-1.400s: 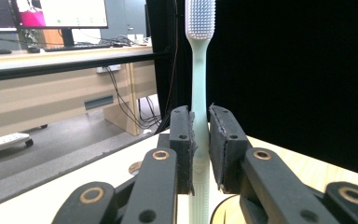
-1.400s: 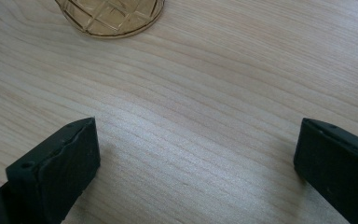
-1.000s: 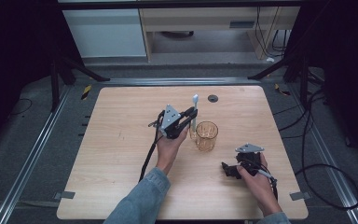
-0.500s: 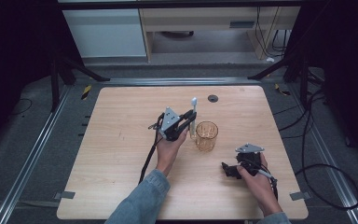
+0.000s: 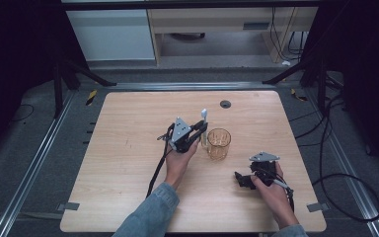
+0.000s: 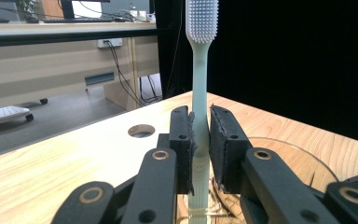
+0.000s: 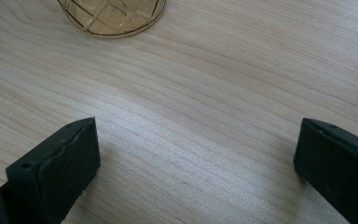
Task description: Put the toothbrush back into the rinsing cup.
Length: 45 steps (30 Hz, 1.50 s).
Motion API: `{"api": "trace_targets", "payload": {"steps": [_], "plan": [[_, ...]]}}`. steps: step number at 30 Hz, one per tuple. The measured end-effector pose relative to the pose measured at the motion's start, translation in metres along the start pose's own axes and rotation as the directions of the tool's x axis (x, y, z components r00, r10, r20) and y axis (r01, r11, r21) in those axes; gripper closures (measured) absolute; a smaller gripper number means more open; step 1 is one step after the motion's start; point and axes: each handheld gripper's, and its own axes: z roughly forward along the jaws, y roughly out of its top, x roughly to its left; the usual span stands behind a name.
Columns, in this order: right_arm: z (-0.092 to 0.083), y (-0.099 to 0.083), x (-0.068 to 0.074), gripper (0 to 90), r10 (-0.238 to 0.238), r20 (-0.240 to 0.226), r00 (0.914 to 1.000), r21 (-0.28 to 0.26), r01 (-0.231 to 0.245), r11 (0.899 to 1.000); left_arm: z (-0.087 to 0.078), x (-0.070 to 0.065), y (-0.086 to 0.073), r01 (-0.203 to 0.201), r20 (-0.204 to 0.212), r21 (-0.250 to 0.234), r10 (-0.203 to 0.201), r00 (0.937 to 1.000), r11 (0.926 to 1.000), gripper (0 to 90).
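A pale green toothbrush (image 6: 199,84) stands upright, bristle head at the top, with my left gripper (image 6: 200,144) shut on its handle. From above, the toothbrush (image 5: 204,116) rises just left of an amber patterned glass cup (image 5: 218,143), and the left gripper (image 5: 200,131) sits beside the cup's rim. The cup's rim (image 6: 279,154) lies right behind the jaws. My right gripper (image 5: 242,178) rests low over the table at the front right, jaws wide apart with bare wood between the fingertips (image 7: 70,154). The cup's base (image 7: 114,18) shows at the top edge there.
The wooden table (image 5: 128,153) has a round cable hole (image 5: 225,103) near its far edge. Cables trail from both grippers. Beyond the table stand a low cabinet and dark stand legs on a grey floor.
The left gripper with the toothbrush has shifted slightly toward the cup. The right gripper has stayed where it was.
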Motion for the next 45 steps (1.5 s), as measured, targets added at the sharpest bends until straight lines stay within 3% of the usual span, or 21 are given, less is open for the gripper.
{"api": "trace_targets", "payload": {"steps": [25, 45], "plan": [[0.000, 0.000, 0.000, 0.6, 0.002, -0.002, 1.0000, 0.000, -0.002, 1.000, 0.003, 0.000, -0.010, -0.016, 0.012, 0.046, 0.016, 0.9998, 0.9988, 78.8], [0.000, 0.000, 0.000, 0.6, 0.002, -0.002, 1.0000, 0.000, -0.002, 1.000, 0.004, -0.001, -0.013, -0.016, 0.013, 0.056, 0.016, 0.9998, 0.9983, 78.6]]}}
